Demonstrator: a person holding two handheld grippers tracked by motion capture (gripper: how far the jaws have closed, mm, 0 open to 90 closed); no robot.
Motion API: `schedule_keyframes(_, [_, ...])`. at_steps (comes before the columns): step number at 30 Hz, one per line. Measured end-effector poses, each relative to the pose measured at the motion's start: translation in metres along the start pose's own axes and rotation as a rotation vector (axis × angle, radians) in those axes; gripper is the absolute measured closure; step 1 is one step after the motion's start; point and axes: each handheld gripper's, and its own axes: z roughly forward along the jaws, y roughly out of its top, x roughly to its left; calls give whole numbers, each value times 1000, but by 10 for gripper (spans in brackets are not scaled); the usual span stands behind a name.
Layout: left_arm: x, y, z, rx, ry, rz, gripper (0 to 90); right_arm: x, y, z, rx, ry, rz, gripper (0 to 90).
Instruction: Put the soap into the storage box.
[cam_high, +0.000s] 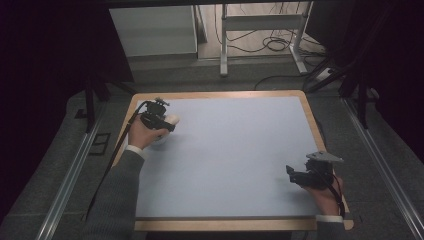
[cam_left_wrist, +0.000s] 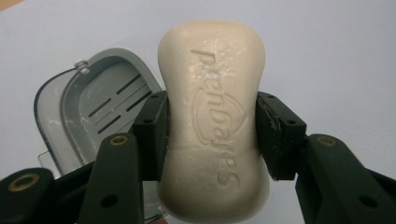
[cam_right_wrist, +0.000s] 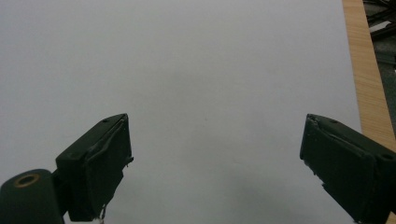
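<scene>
A cream bar of soap with embossed lettering sits between the two black jaws of my left gripper, whose pads press on both its sides. Below and to the left of it lies an open grey soap dish with drain slots and a clear lid edge. From the high view, the left gripper is at the table's far left with the pale soap at its tip. My right gripper rests near the front right corner. Its jaws stand wide apart over bare mat, holding nothing.
A pale blue-grey mat covers the wooden table. The wood edge runs close to the right gripper's right side. Beyond the table stand a white cabinet, a metal frame and floor cables.
</scene>
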Motion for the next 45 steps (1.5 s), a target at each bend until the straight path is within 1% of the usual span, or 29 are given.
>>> schedule_keyframes(1, [3,0,2,7,24,-7,495,0,0,0,-1,1,-1,87])
schedule_keyframes(3, [4,0,2,8,26,-11,495,0,0,0,-2,3,-2,87])
schedule_keyframes(7, [8,1,2,-3,10,-23,495,0,0,-1,-3,2,-1,87])
schedule_keyframes(11, [12,3,2,-18,3,-46,495,-2,-1,0,-4,-1,0,87])
schedule_keyframes(13, [14,3,2,-16,10,-55,495,-1,0,-1,-15,-1,-6,87])
schedule_keyframes(15, [16,3,3,-15,33,-66,495,0,0,-2,-15,0,-5,87])
schedule_keyframes(18, [19,4,6,-15,41,-84,495,0,0,-1,-10,-1,-7,87])
schedule_keyframes(19, [20,5,7,-13,53,-90,495,-1,0,-1,-9,-3,-5,87])
schedule_keyframes(23, [22,5,8,-14,49,-99,495,-1,-1,-1,-7,-6,-2,87])
schedule_keyframes(24, [24,6,9,-12,49,-108,495,-1,-1,0,-2,-6,-1,87])
schedule_keyframes(27, [29,6,12,1,71,-119,495,-1,-1,0,2,-7,-1,87])
schedule_keyframes(31, [34,6,15,9,76,-142,495,-1,-1,0,2,-8,-1,87])
schedule_keyframes(32, [35,5,16,8,78,-154,495,-1,-1,0,1,-7,-1,87])
schedule_keyframes(36, [39,0,20,18,75,-178,494,-2,-1,-1,-2,-9,1,87])
schedule_keyframes(38, [39,-2,22,23,73,-179,494,-2,-1,-1,-2,-9,1,87])
schedule_keyframes(40, [40,-6,24,30,71,-188,494,-1,-1,-2,-14,0,-10,87])
schedule_keyframes(42, [40,-6,24,35,71,-183,491,-1,-1,-2,-14,1,-11,87])
schedule_keyframes(43, [40,-7,25,30,68,-183,491,0,-1,-2,-15,1,-12,87])
schedule_keyframes(45, [39,-6,20,-3,58,-188,455,0,-1,-2,-16,0,-13,87])
